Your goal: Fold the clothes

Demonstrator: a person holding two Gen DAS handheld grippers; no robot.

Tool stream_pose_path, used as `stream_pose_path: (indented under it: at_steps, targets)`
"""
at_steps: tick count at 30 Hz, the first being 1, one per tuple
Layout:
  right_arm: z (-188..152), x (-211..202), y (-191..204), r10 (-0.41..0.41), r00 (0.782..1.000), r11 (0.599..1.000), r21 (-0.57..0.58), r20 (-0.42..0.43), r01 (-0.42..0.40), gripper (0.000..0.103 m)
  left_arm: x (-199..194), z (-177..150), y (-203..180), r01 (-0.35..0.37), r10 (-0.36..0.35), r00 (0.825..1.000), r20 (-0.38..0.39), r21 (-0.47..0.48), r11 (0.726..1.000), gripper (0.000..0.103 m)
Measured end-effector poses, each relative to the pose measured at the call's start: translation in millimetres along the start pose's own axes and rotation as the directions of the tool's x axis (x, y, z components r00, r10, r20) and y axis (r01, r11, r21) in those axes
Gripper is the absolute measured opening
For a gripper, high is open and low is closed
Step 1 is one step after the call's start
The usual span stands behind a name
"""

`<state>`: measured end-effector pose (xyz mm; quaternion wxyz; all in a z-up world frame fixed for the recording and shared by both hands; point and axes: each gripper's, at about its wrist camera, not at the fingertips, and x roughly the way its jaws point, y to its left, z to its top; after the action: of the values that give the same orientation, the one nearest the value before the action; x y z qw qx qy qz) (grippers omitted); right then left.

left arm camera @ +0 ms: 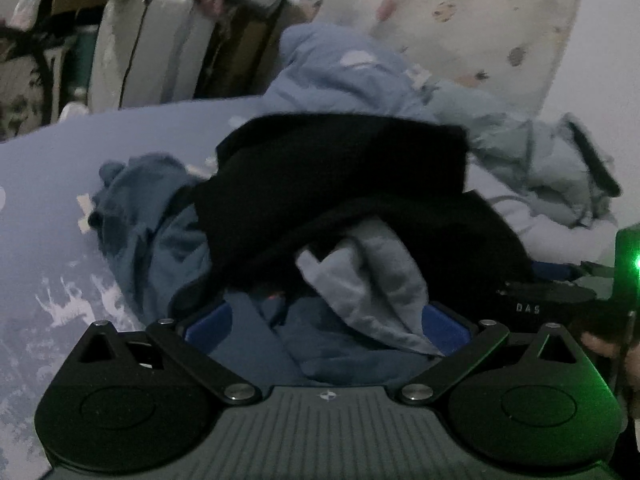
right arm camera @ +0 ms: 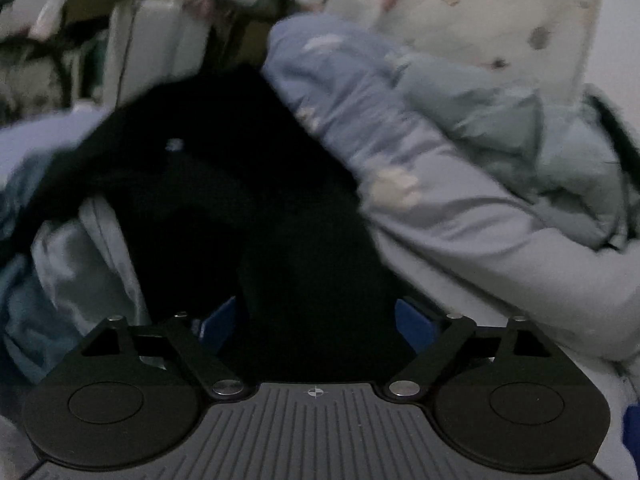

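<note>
A heap of clothes lies on a lilac bed sheet. On top is a black garment, with a mid-blue garment under it on the left and a pale grey-blue piece in front. My left gripper hangs over the heap's near edge with its jaws wide apart; blue cloth lies between the pads, unpinched. My right gripper is also open, and a fold of the black garment runs down between its blue pads. Part of the right gripper's body shows at the right edge.
A bunched light-blue duvet and a pale padded jacket lie to the right of the heap. A cream patterned cloth hangs behind. White padded furniture and clutter stand beyond the bed's far left edge. A hand shows at right.
</note>
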<state>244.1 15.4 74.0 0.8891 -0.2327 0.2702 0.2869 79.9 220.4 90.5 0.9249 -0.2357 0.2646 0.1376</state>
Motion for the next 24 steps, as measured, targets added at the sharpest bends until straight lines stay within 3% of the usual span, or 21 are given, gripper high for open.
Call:
stream_pose_path:
  at_steps: [3, 5, 6, 8, 11, 14, 19, 24]
  targets:
    - [-1.3, 12.0, 6.9, 0.005, 1.0, 1.0, 0.004, 0.026, -0.005, 0.078, 4.6, 0.0, -4.3, -0.007, 0.007, 1.0, 0.004, -0.001, 1.0, 0.103]
    - [-3.9, 11.7, 10.7, -0.013, 0.999, 1.0, 0.004, 0.031, 0.013, 0.05, 3.4, -0.4, -6.2, 0.005, -0.005, 1.0, 0.013, 0.001, 1.0, 0.103]
    - [-6.2, 10.1, 11.9, -0.013, 1.0, 1.0, 0.0, 0.029, 0.013, 0.043, 2.8, -0.5, -6.5, 0.008, -0.008, 1.0, 0.014, 0.0, 1.0, 0.103]
    - [-10.0, 4.0, 10.7, -0.018, 0.999, 1.0, -0.003, 0.041, 0.018, 0.016, 0.1, 0.1, -3.5, 0.006, -0.006, 1.0, 0.012, -0.008, 1.0, 0.103]
    - [-13.9, -15.4, 7.0, 0.002, 0.997, 1.0, 0.021, 0.077, -0.003, 0.005, -5.4, 2.3, 2.3, 0.005, -0.005, 1.0, 0.015, -0.023, 1.0, 0.103]
    - [-18.3, -42.4, 10.0, 0.022, 0.994, 1.0, 0.015, 0.111, -0.024, 0.002, -14.8, 6.5, 10.4, 0.006, -0.005, 0.999, 0.035, -0.035, 0.999, 0.103]
    - [-32.6, -90.8, 31.8, 0.075, 0.987, 0.997, -0.016, 0.144, -0.073, 0.001, -26.6, 12.0, 23.7, -0.004, 0.007, 0.998, 0.062, -0.046, 0.999, 0.103]
    - [-53.1, -113.8, 56.0, 0.132, 0.985, 0.991, -0.047, 0.111, -0.128, 0.001, -33.1, 13.8, 32.6, -0.007, 0.011, 0.998, 0.069, -0.062, 0.998, 0.103]
